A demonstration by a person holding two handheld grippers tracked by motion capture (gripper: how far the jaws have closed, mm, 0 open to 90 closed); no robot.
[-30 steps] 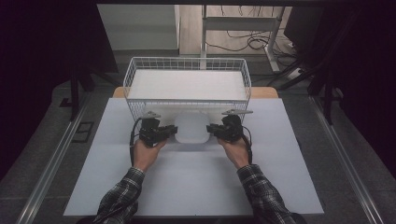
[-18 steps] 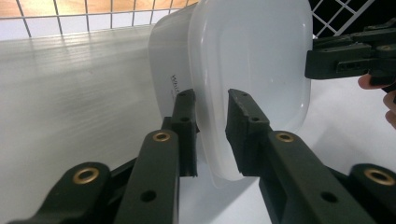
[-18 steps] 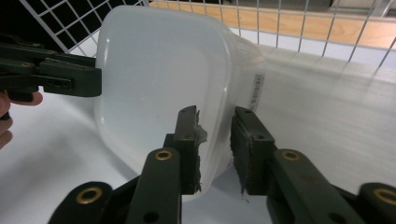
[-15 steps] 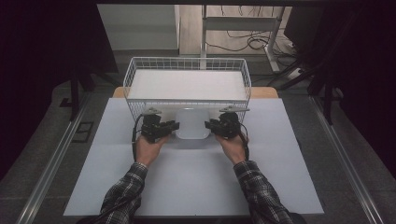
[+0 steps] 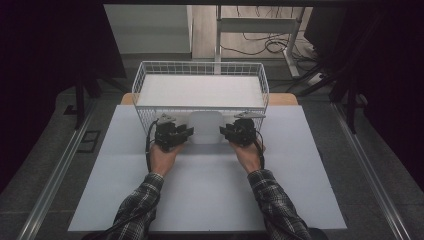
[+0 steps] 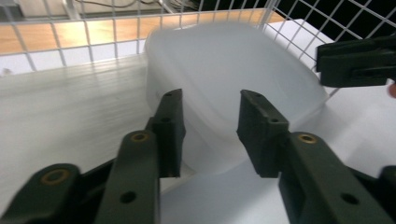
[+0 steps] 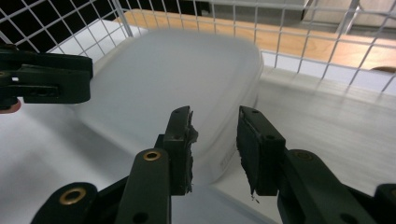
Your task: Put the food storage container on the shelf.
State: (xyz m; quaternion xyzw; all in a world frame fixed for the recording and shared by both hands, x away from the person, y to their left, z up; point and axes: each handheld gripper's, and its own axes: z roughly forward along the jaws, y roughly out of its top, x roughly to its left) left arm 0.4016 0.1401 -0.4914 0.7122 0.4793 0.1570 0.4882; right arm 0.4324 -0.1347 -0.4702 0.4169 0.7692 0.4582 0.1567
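Observation:
A frosted white plastic container (image 5: 206, 127) sits between my hands at the front wall of the white wire basket (image 5: 150, 67). I cannot tell whether it leans on the mesh. My left gripper (image 5: 187, 132) is at its left side and my right gripper (image 5: 223, 132) at its right. In the left gripper view the container's (image 6: 233, 74) rim lies between the jaws of my left gripper (image 6: 210, 100), with gaps at both pads. In the right gripper view my right gripper (image 7: 215, 114) straddles the container's (image 7: 187, 79) edge the same way. Both pairs of jaws have just been opening.
The basket has a white ribbed floor (image 5: 200, 90) and stands at the far end of the white table mat (image 5: 210, 195). Wooden table corners (image 5: 282, 99) show beside it. Dark floor, cables and a stand lie beyond the table.
Both hands and the container have shifted a little toward the basket. The jaws of both grippers have spread apart at the container's sides.

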